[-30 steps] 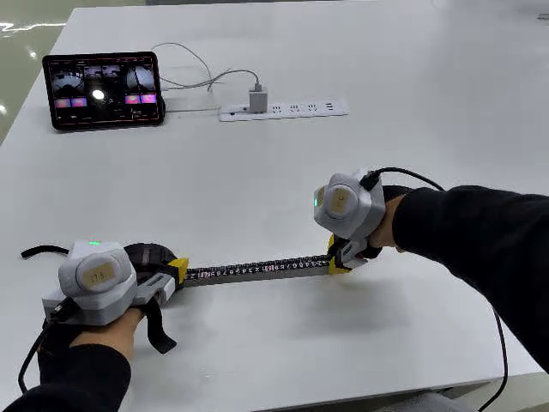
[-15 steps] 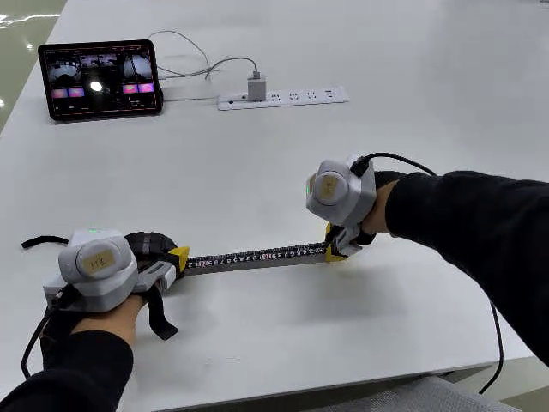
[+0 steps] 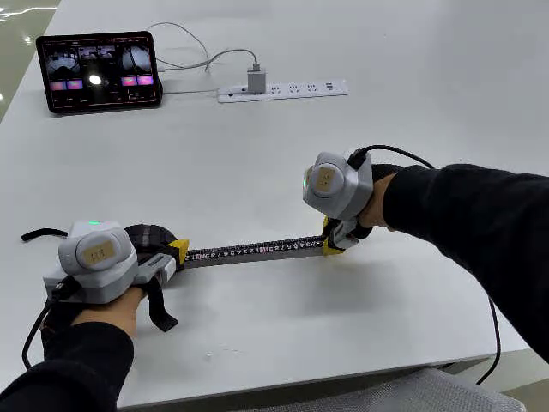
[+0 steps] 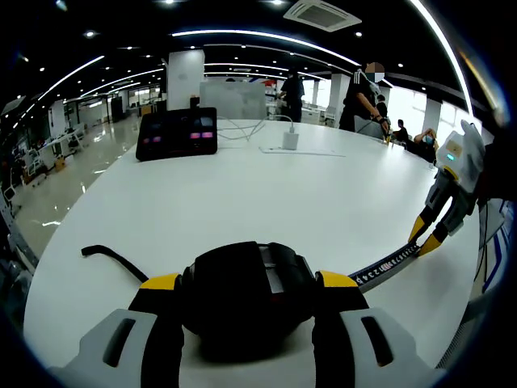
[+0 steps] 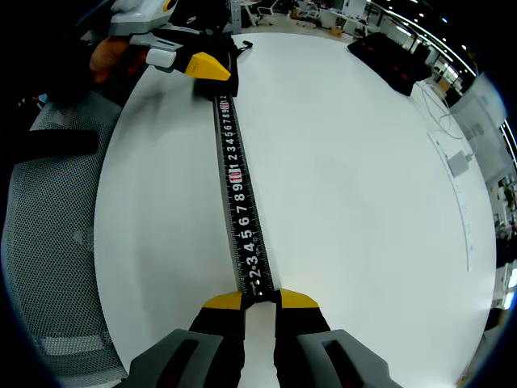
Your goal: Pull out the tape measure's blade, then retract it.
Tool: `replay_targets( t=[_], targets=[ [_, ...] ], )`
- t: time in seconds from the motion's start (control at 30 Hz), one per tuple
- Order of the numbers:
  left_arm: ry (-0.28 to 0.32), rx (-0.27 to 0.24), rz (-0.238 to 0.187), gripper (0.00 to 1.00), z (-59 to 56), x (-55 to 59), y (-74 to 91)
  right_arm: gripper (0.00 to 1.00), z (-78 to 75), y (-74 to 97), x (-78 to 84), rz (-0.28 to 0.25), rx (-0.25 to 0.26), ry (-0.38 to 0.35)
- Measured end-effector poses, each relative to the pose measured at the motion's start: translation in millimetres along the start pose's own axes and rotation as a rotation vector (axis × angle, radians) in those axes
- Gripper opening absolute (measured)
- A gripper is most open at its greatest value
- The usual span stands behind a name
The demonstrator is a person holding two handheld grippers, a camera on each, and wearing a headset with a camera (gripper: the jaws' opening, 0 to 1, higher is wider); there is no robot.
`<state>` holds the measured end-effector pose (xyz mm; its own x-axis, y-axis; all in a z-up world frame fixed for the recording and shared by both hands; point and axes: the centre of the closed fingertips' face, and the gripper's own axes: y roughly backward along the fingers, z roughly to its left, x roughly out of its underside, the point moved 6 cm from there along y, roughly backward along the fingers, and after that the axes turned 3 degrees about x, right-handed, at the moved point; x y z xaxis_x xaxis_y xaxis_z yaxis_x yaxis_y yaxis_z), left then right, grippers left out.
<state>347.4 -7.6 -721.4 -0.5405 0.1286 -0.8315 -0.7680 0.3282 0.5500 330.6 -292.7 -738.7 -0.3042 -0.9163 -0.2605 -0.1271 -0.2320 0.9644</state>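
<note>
Lower left of the head view: left gripper (image 3: 168, 261) low on the white table (image 3: 412, 112), its yellow-tipped jaws closed on the tape measure case (image 4: 246, 283). The left gripper view has one jaw on each flank of the case. Case is black, rounded and squat, resting on the tabletop. A thin black cord (image 4: 113, 257) trails off its far side.

Centre: blade (image 3: 257, 251) runs from the case mouth towards the right, flat along the table and straight, with no kink or twist. In the right gripper view it is a narrow dark strip with white numerals and one red mark partway along.

Right of centre: right gripper (image 3: 333, 244) tilted down at the blade's free end. In the right gripper view its jaws are pressed together and pinch the blade tip between the yellow pads. We cannot make out the hook itself.

Upper left, well clear of the work: tablet (image 3: 97, 70) and power strip (image 3: 283, 89).

Our reading: pull-out step in hand, a fair length already drawn. Retraction not begun. Next move calls for the case held firm while the right gripper keeps its pinch and walks the tip back leftward. A plain release risks the blade whipping home.
</note>
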Motion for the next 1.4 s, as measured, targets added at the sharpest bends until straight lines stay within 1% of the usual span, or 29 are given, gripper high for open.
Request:
replay_targets(
  t=[0.43,0.77,0.87,0.97,1.4],
  targets=[
    [-0.006,0.003,-0.007,0.6,-0.7,0.2,0.1,0.09,0.9,-1.1,-5.0,0.008,0.0,-0.005],
    [-0.007,0.003,-0.005,0.6,-1.0,0.1,-0.2,0.09,1.9,-2.0,-8.6,0.002,-0.001,-0.007],
    [-0.007,0.003,-0.005,0.6,-0.9,0.0,-0.2,0.08,2.0,-2.5,-9.7,-0.001,-0.003,0.008],
    [-0.007,0.003,-0.004,0.6,-0.9,0.1,-0.3,0.08,2.0,-2.8,-10.9,-0.003,-0.002,0.001],
    [-0.004,0.004,-0.002,0.6,-0.4,0.4,-0.8,0.09,3.3,-4.7,-17.2,0.009,0.002,-0.002]
  ],
)
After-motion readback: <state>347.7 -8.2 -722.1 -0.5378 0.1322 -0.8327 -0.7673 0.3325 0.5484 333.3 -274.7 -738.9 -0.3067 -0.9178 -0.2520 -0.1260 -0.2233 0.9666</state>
